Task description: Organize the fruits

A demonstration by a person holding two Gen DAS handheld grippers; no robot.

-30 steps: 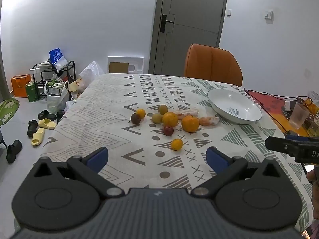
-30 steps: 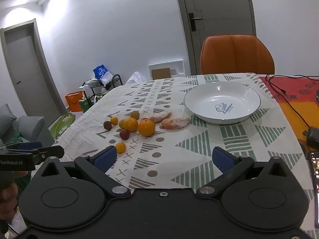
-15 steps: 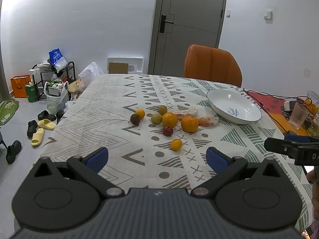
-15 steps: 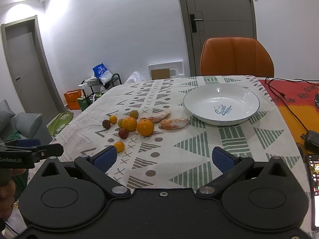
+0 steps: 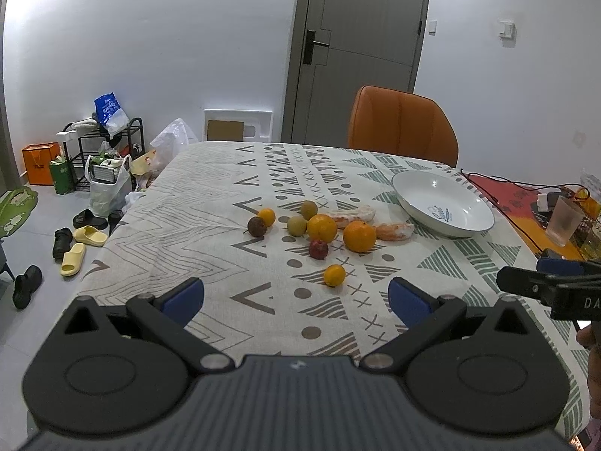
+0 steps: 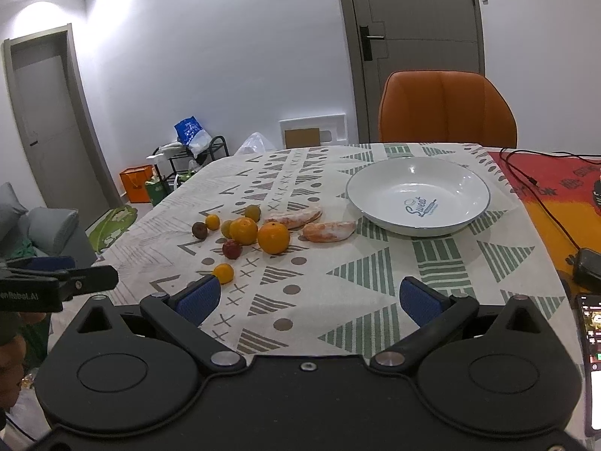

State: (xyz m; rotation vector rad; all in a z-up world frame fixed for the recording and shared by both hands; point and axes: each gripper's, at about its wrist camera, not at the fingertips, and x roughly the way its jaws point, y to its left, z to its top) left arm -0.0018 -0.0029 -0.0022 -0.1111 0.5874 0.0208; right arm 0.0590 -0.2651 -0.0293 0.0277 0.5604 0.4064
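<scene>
Several fruits lie loose on the patterned tablecloth: two big oranges (image 5: 359,236) (image 6: 273,238), small yellow-orange ones (image 5: 334,275) (image 6: 223,273), a red one (image 5: 318,249), a dark one (image 5: 257,226), greenish ones and two peeled segments (image 6: 328,231). An empty white bowl (image 5: 465,225) (image 6: 360,203) stands to their right. My left gripper (image 5: 296,297) hovers open over the near table edge, short of the fruits. My right gripper (image 6: 307,298) is open too, nothing between its blue pads, with the small orange just off its left fingertip.
An orange chair (image 5: 402,127) stands at the far side of the table (image 5: 210,203). A red mat with cables (image 6: 544,180), a phone (image 6: 591,360) and a glass (image 5: 563,221) lie at the right. Shoes and bags sit on the floor at the left (image 5: 75,240).
Both grippers have drawn back slightly from the table; the fruits and bowl look a little farther off. Nothing was taken hold of and the jaws stay open.
</scene>
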